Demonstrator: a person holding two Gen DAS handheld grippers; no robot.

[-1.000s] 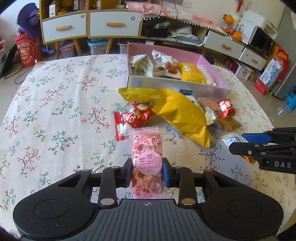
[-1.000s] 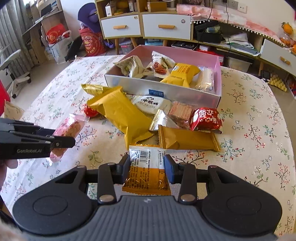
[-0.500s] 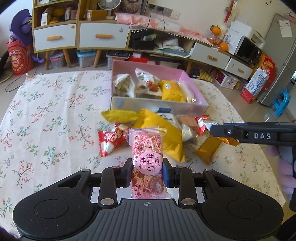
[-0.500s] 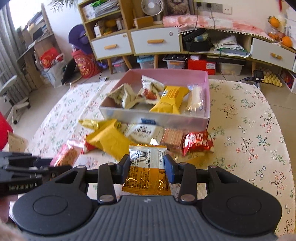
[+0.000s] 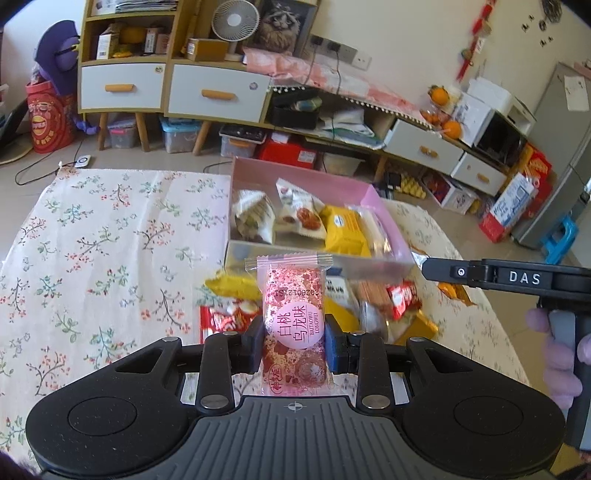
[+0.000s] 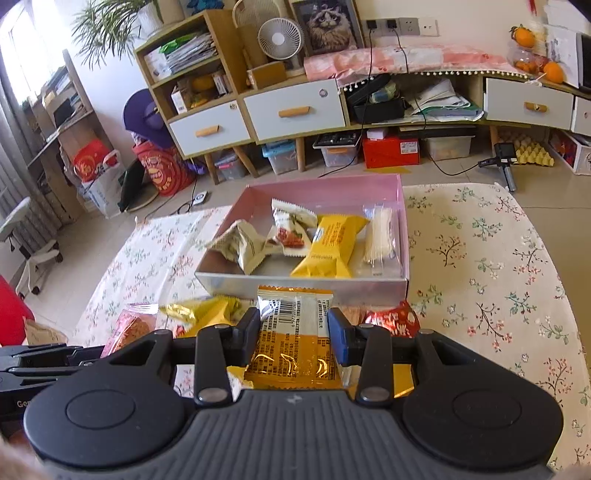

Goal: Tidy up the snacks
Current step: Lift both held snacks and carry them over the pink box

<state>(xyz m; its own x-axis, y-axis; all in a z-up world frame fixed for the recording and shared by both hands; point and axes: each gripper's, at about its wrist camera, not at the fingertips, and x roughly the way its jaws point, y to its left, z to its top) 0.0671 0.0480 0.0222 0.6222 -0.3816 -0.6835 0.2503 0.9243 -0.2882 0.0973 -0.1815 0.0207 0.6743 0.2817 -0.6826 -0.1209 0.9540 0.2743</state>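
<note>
2 snacks lifted, box straight ahead
Left claw (image 5: 294, 345) clenches the pink packet (image 5: 293, 325), right claw (image 6: 294, 338) the orange packet (image 6: 293, 347); both upright above the bench (image 6: 480, 258), the pink box (image 6: 404, 229) just beyond, nearer the right claw

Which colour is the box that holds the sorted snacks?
The box has pink inner walls and a silvery front wall; the right wrist view shows it best.

Behind the floral tablecloth (image 5: 103, 236): a white desk fan (image 6: 280, 38) on the shelf, a cat picture (image 6: 327, 24), oranges (image 6: 550, 70) to the right.
</note>
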